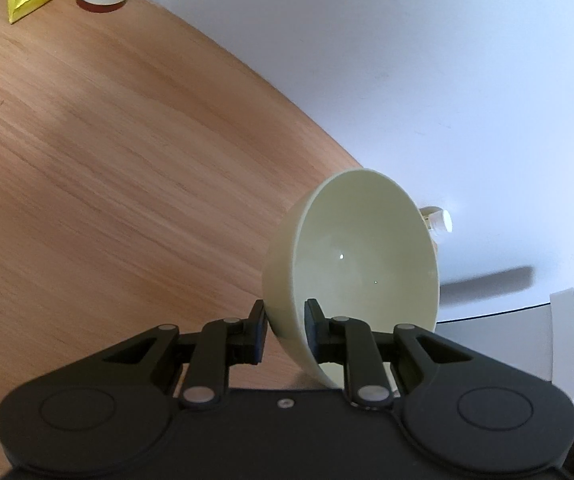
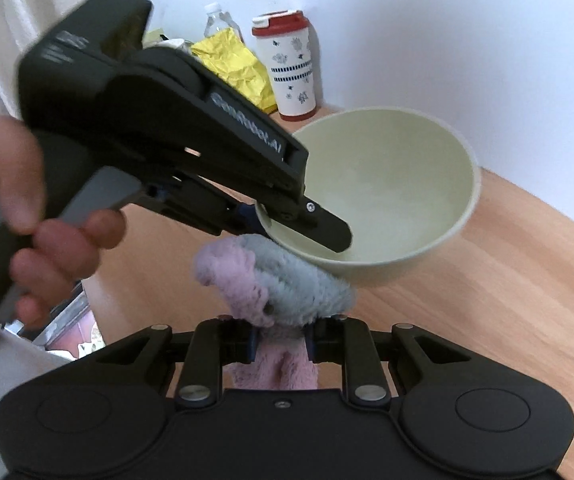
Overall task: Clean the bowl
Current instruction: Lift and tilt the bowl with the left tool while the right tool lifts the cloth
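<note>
A pale green bowl point(image 1: 359, 256) hangs tilted above the wooden table point(image 1: 99, 152), its rim pinched in my left gripper point(image 1: 285, 320), one finger inside and one outside the wall. In the right wrist view the same bowl point(image 2: 391, 184) is lifted off the table, with the left gripper point(image 2: 301, 224) clamped on its near rim and a hand point(image 2: 35, 220) on its handle. My right gripper point(image 2: 281, 340) is shut on a fluffy pink and grey cloth point(image 2: 275, 280). The cloth's top sits just under the bowl's near outer wall.
A white tumbler with a red lid point(image 2: 291, 64), a yellow crumpled bag point(image 2: 235, 68) and a clear bottle point(image 2: 217, 20) stand at the table's back by the white wall point(image 1: 407, 60). A small white-capped bottle point(image 1: 441, 220) shows behind the bowl.
</note>
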Demonstrator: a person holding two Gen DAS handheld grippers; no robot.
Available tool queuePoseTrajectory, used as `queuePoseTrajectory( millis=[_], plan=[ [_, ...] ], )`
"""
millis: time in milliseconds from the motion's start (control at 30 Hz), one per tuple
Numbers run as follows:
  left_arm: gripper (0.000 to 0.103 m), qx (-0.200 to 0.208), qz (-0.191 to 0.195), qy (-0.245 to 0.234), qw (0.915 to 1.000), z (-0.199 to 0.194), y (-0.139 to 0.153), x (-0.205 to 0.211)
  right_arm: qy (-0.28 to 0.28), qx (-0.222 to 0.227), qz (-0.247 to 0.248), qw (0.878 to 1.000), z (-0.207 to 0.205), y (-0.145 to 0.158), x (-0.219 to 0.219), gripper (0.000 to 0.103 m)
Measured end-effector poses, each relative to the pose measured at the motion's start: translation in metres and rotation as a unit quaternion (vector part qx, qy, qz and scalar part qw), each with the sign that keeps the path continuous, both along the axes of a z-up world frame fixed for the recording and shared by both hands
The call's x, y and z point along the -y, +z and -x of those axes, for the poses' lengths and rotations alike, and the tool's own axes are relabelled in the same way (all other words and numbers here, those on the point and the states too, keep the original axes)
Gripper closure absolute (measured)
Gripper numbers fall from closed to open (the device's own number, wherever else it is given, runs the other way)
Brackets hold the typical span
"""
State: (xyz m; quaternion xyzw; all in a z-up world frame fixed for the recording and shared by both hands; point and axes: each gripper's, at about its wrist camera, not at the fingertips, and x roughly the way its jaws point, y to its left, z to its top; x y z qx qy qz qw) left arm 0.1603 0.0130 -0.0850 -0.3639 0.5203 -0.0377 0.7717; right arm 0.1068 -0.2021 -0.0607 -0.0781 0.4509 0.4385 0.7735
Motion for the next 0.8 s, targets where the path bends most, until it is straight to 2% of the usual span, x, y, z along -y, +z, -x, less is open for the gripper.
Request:
queuePoseTrajectory(
  millis=[200,333,400,567,800],
  plan=[
    [0.084,-0.009,0.007,-0.006,0.9999,-0.005,-0.004,0.006,-0.005,0.005,0.016,1.000,0.000,0.005,0.013,0.079],
    [0.084,0.003,0.004,-0.037,0.9993,-0.006,0.001,0.009,0.002,0.004,0.040,0.999,-0.003,0.003,0.005,0.079],
    [0.084,0.000,0.018,-0.043,0.9989,-0.008,0.001,0.011,0.001,0.002,0.043,0.999,-0.007,0.000,0.004,0.079],
    [0.084,-0.001,0.024,-0.060,0.9979,-0.009,0.001,0.018,-0.001,0.001,0.053,0.999,-0.024,-0.009,-0.002,0.079],
    [0.084,0.005,0.016,-0.082,0.9965,-0.010,0.006,0.024,0.009,0.014,0.075,0.997,-0.027,-0.022,-0.005,0.079]
  ],
)
